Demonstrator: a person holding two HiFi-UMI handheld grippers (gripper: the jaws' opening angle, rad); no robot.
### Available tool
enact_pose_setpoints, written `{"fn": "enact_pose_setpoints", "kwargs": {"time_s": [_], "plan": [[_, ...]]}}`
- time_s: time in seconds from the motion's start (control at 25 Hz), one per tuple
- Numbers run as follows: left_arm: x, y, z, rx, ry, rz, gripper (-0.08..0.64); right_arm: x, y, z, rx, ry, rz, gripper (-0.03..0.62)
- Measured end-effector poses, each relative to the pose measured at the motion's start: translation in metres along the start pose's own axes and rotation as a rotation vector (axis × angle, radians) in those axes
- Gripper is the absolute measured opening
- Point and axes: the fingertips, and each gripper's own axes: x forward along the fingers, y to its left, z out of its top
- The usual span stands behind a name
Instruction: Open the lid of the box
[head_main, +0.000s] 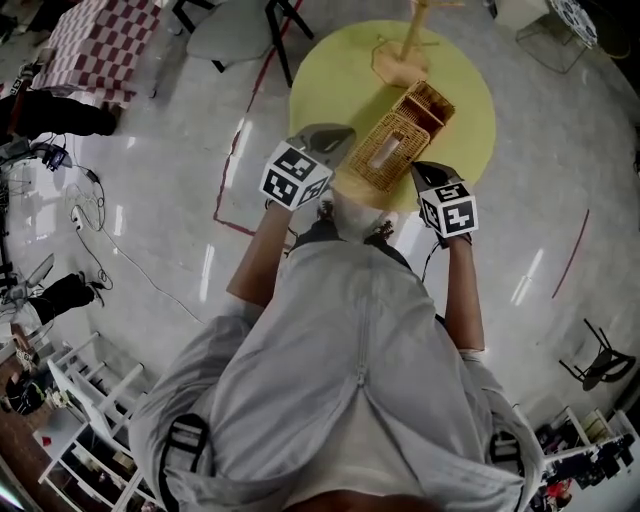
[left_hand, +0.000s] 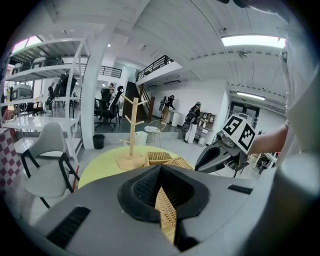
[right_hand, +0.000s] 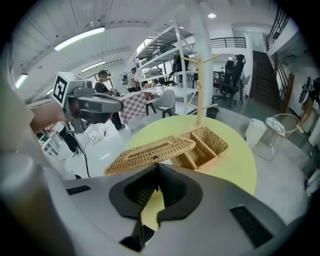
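Observation:
A long wicker box (head_main: 400, 135) lies on a round yellow table (head_main: 330, 90). Its far compartments (right_hand: 202, 145) stand uncovered, and a flat wicker lid (right_hand: 150, 152) covers the near half, tilted slightly up. My left gripper (head_main: 345, 148) is at the box's near left end, and in the left gripper view (left_hand: 161, 192) wicker is wedged between its jaws. My right gripper (head_main: 416, 166) is at the lid's right edge. In the right gripper view (right_hand: 156, 167) its jaws meet on the small dark loop (right_hand: 156, 160) at the lid's rim.
A wooden branch stand (head_main: 405, 50) rises at the table's far side, just beyond the box. A grey chair (head_main: 235, 30) sits behind the table on the left. Red tape lines (head_main: 235, 150) mark the glossy floor. People and shelving fill the background.

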Motion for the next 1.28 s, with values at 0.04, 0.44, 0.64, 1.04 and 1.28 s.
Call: {"fn": "enact_pose_setpoints", "kwargs": {"time_s": [0.04, 0.44, 0.64, 1.04, 1.28], "plan": [[-0.002, 0.002, 0.003, 0.002, -0.008, 0.003, 0.028, -0.002, 0.001, 0.005, -0.008, -0.005, 0.0, 0.034], [-0.027, 0.031, 0.02, 0.011, -0.066, 0.03, 0.028, -0.008, 0.018, 0.056, -0.049, -0.058, -0.015, 0.034], [-0.038, 0.053, 0.021, 0.0, -0.084, 0.039, 0.028, 0.001, 0.028, 0.087, -0.068, -0.078, -0.015, 0.034], [-0.061, 0.103, 0.014, -0.016, -0.095, 0.025, 0.028, 0.039, 0.048, 0.137, -0.081, -0.08, -0.034, 0.034], [-0.071, 0.129, 0.004, -0.057, -0.091, 0.041, 0.028, 0.071, 0.053, 0.151, -0.089, -0.041, -0.028, 0.035]]}}
